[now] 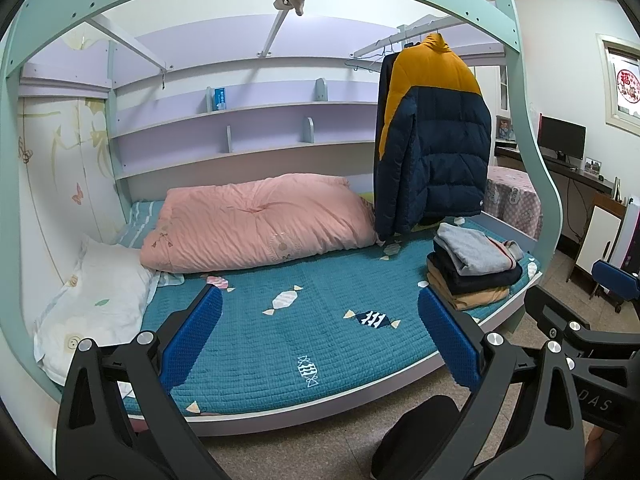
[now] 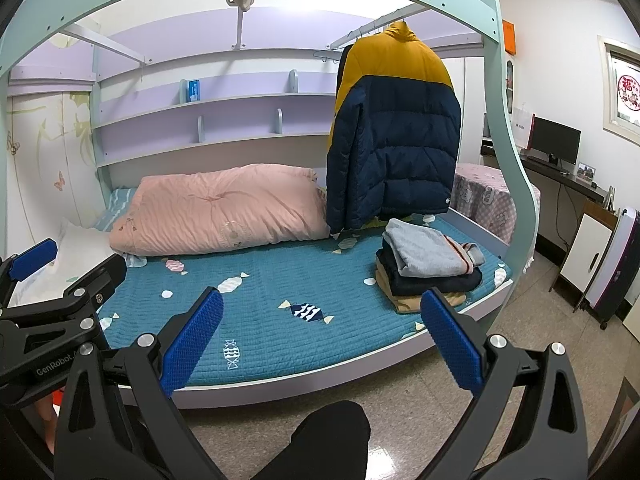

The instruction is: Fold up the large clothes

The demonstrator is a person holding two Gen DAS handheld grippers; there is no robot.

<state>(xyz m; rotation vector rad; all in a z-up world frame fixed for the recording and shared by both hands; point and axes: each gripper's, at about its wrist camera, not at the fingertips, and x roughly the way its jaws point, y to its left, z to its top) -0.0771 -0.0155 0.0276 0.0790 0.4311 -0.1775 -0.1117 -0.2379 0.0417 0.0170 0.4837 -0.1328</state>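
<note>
Bed [image 1: 320, 320], teal candy-print quilt: pink duvet [image 1: 256, 224] at rear, white pillow [image 1: 92, 300] at left. Puffer jacket [image 1: 436, 136], navy and yellow, hangs on rail above; folded clothes stack [image 1: 472, 268] below it. My left gripper [image 1: 320, 328] and right gripper [image 2: 324, 328]: both spread wide, holding nothing, short of the bed.

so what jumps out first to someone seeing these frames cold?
The yellow-and-navy puffer jacket hanging from the rail under the upper bunk, over the foot end of the bed. Then the pink duvet bundled against the back wall on the teal candy-print bedspread, and the stack of folded clothes at the bed's right front corner, below the jacket. The left gripper and right gripper are both open, held short of the bed and holding nothing.
</note>
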